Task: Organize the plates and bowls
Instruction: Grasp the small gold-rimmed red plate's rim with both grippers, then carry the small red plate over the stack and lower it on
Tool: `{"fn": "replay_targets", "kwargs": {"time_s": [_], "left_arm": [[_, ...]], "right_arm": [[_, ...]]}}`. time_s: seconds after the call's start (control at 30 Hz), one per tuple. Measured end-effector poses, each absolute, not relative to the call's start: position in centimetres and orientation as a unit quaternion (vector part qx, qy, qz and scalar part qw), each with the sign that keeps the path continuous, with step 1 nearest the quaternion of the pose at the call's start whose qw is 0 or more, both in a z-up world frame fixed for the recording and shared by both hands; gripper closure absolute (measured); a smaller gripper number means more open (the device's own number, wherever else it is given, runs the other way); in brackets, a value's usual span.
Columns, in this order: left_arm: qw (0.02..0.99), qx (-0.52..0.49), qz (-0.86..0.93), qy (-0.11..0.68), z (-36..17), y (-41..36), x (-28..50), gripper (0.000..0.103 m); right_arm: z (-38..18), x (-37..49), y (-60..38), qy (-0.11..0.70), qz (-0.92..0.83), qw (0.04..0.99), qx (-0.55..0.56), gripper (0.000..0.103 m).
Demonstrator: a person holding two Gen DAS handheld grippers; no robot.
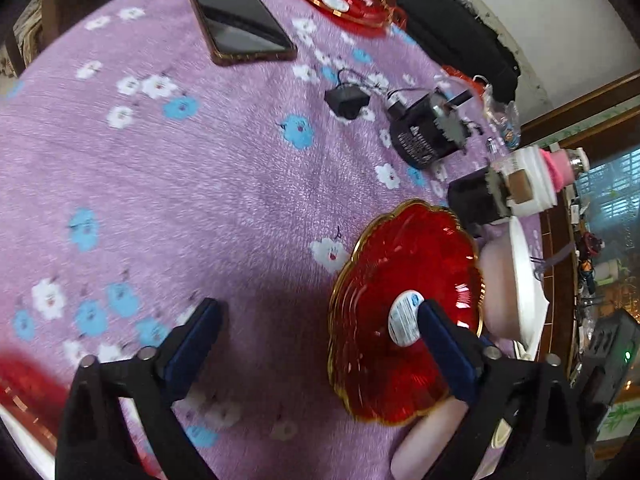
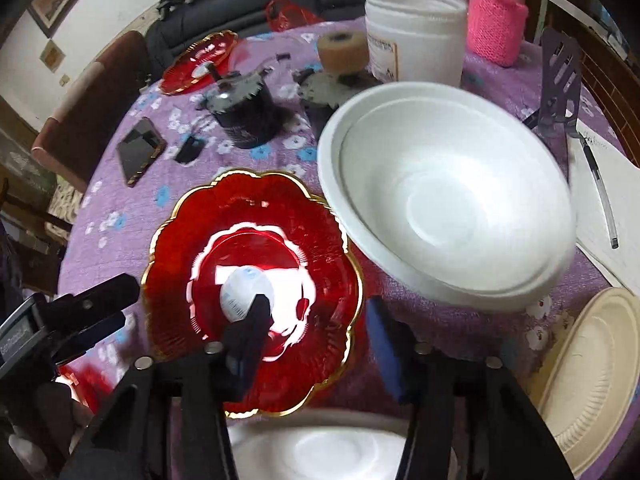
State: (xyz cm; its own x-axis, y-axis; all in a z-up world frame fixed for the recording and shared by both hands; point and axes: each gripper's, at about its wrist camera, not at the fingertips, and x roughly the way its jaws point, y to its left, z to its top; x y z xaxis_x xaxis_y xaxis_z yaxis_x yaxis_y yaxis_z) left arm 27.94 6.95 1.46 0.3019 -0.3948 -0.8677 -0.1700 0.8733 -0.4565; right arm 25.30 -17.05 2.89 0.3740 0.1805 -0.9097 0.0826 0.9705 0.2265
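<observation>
Right wrist: scalloped glossy red plate [image 2: 256, 280], gold-rimmed.

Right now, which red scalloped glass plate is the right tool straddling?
The near red scalloped gold-rimmed glass plate, beside the white foam bowl; the right tool brackets its rim. The other red plate sits at the far edge.
</observation>
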Motion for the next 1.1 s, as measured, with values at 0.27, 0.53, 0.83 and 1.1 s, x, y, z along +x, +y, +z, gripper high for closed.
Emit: {"fn": "replay_targets", "kwargs": {"time_s": [0.27, 0.53, 0.83, 1.1], "left_arm": [[0.783, -0.179, -0.081, 0.59, 1.2, 4.5, 29.4, 0.026], [0.783, -0.142, -0.071, 0.601, 1.5, 4.7, 28.6, 0.078], [0.825, -0.151, -0.059, 0.541, 6.6, 8.2, 25.0, 0.081], [0.859, -0.166, -0.059, 0.481, 10.9, 10.5, 20.6, 0.081]], "right_arm": [[1.4, 26.0, -16.6, 0.567, 0.04, 0.814, 0.119, 0.064], [3.6, 25.6, -15.5, 0.519, 0.056, 0.846, 0.106, 0.075], [7.7, 23.1, -12.8, 0.467, 0.089, 0.874, 0.1, 0.088], [10.5, 19.6, -11.4, 0.44, 0.126, 0.88, 0.123, 0.088]]}}
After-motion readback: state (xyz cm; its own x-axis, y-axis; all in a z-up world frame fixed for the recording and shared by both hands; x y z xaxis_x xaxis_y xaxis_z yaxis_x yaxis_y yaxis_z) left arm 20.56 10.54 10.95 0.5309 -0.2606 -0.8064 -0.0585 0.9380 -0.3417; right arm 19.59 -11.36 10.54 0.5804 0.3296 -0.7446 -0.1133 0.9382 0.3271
